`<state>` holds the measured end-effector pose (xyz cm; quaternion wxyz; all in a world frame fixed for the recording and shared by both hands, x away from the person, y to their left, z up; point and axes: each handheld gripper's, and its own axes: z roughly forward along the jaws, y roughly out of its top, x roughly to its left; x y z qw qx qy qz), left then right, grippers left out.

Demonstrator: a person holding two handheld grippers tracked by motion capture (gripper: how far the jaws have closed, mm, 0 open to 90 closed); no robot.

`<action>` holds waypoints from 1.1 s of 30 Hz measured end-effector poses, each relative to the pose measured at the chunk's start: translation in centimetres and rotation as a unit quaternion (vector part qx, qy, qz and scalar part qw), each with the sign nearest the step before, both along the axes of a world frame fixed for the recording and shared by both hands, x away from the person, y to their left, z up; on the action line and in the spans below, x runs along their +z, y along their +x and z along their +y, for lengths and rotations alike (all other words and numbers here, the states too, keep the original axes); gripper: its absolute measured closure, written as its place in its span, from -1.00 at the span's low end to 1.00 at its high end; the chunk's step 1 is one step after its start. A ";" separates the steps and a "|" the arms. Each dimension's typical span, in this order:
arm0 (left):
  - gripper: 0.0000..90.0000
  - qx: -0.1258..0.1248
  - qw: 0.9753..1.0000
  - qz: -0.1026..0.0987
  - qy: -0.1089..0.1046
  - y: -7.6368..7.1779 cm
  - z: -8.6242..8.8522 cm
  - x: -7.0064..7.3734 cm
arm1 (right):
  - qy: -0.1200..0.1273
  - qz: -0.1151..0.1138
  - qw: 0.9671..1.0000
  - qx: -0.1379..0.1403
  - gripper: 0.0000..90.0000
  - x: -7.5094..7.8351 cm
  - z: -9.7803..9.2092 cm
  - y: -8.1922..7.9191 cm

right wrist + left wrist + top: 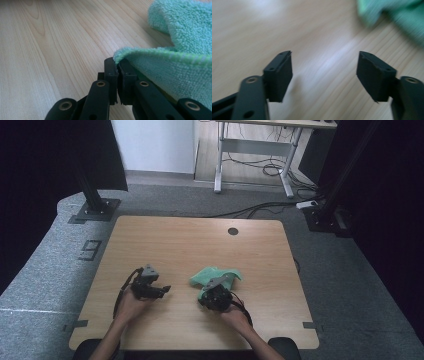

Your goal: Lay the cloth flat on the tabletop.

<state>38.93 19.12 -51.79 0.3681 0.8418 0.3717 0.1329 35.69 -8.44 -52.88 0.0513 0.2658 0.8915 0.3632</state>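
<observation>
Right hand-held gripper [117, 65] clamped on the edge of the green microfiber cloth [180, 50], rest bunched just ahead of it on the tabletop [200, 240]. Left hand-held gripper [324, 72] jaws wide apart, empty, cloth nearby.

The wooden table [200, 240] is lying under both claws, its round cable hole [233, 231] sitting well beyond them. Farther off, a white desk frame [250, 150] is standing over tangled cables [270, 170] on grey carpet [45, 265].
</observation>
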 end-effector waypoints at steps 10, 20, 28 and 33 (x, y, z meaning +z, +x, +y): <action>-0.16 -0.090 0.996 -0.003 0.002 2.6 -7.2 0.6 | 0.003 -0.001 1.000 -0.007 0.90 0.0 -1.0 -0.4; 0.83 -0.086 0.996 0.013 0.025 3.4 -8.1 -0.9 | 0.005 -0.012 1.000 -0.028 0.90 0.7 -3.5 -0.5; 0.86 -0.065 0.998 -0.001 0.019 2.8 -6.0 0.7 | 0.014 -0.023 0.997 -0.074 0.91 1.4 -7.0 0.2; 0.85 -0.050 0.999 -0.012 0.007 2.4 -4.2 2.1 | 0.018 -0.032 0.994 -0.105 0.92 2.1 -9.3 0.8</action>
